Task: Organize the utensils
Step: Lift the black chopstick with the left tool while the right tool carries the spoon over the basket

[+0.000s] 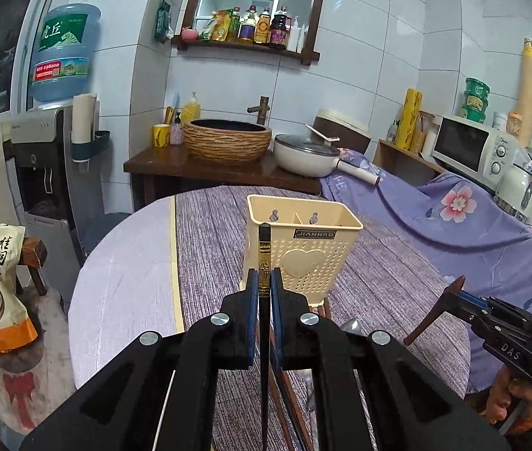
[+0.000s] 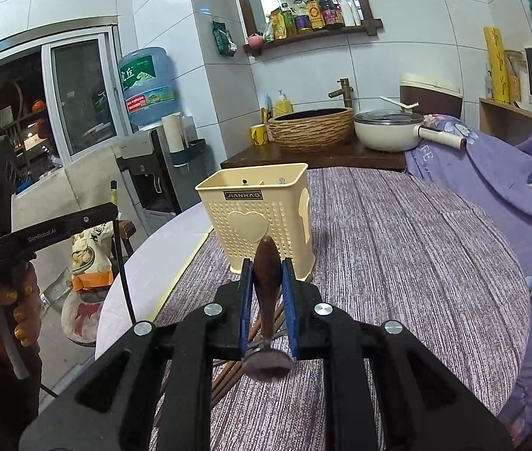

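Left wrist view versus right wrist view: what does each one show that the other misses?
Only the left wrist view shows the black chopstick seen head-on in the left gripper, the white microwave, and the holder's inner divider.

Only the right wrist view shows the brown wooden spoon clamped in the right gripper, its bowl pointing back toward the camera, and the sliding window.

Both show the cream utensil holder standing on the purple tablecloth.

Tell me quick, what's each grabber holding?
Left gripper: shut on a black chopstick.
Right gripper: shut on a dark wooden spoon.
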